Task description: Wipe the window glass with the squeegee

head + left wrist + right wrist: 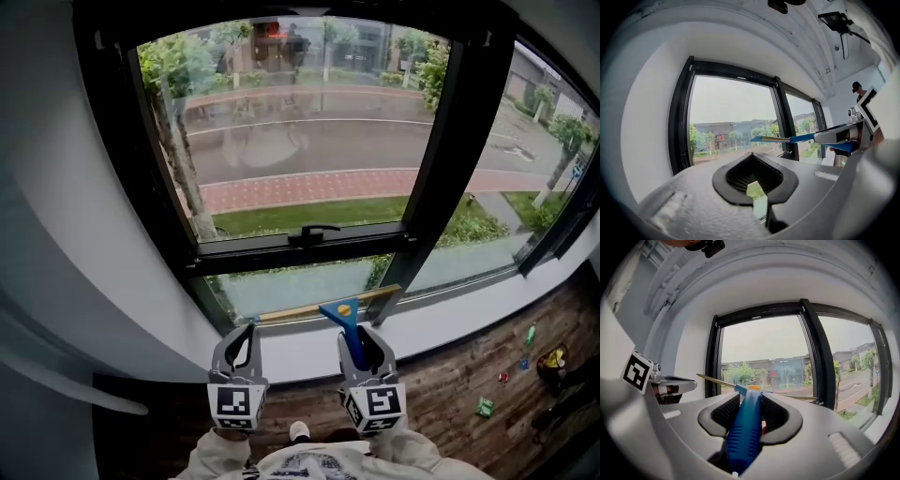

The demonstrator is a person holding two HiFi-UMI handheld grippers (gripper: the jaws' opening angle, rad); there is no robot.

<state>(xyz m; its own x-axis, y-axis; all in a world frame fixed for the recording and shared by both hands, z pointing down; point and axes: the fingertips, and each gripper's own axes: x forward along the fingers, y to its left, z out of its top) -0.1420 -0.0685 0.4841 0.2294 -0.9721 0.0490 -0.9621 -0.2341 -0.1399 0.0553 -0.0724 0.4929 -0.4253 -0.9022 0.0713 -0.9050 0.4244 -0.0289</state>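
Poking from the clamped right tongs (750, 400), the squeegee (743, 437) shows blue handle, brass-coloured blade; left tongs (753, 182) together.

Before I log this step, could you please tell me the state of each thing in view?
Squeegee: held by its blue handle, blade level before the lower pane; contact unclear.
Right gripper: shut on squeegee.
Left gripper: shut, empty.
Window: looks closed, latch lying level.
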